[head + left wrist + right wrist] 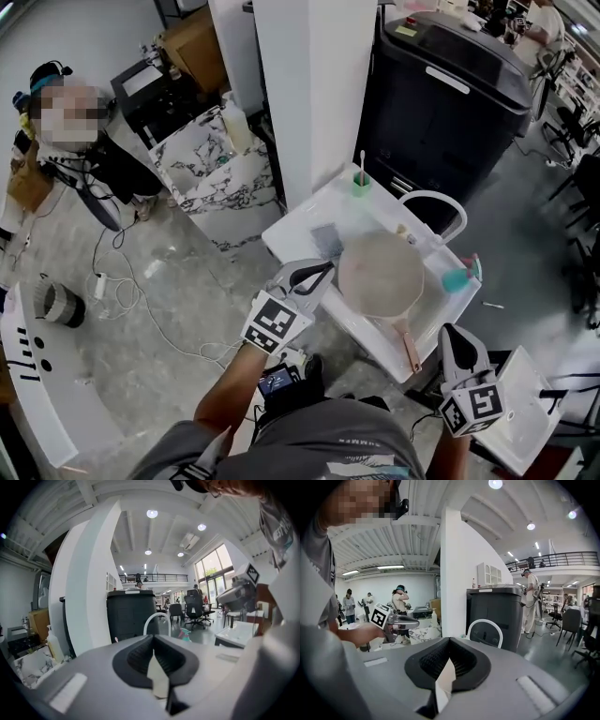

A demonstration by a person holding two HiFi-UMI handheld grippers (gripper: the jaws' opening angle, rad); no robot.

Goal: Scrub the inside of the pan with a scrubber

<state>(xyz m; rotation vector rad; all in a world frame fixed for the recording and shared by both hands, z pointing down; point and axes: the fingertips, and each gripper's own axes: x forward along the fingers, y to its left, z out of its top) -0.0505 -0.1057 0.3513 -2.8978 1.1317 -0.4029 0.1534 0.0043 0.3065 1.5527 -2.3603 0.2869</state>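
Grey shirt (319, 441) fills the bottom edge of the head view, arms out front, and we're on the pan (380, 274): pale, round, sitting on the white bench (298, 227) approx. midway btw. the two tongs. Its handle (409, 347) points back toward the person, over the near edge. Scrubber (326, 240), a grey pad, lies flat on the bench just left of the pan, and neither tongs touch it. Left tongs (324, 269) hover at the bench's near-left edge, tip aimed at the scrubber, close but apart from it; jaws pressed together, nothing btw. them. Right tongs (454, 331) hang off the near-right corner, right of the handle, jaws closed too, empty. Further out: a teal item (457, 278) at the pan's right, a white arched faucet (437, 201) behind it, and a green cup (361, 185) w/ a white stick standing at the far edge. Behind the bench are a white pillar (305, 94) and a big black bin (450, 89). Off left, a marbled counter (202, 173) w/ a pump bottle (236, 127), a person (108, 169) beside it, cables (141, 309) on the floor.
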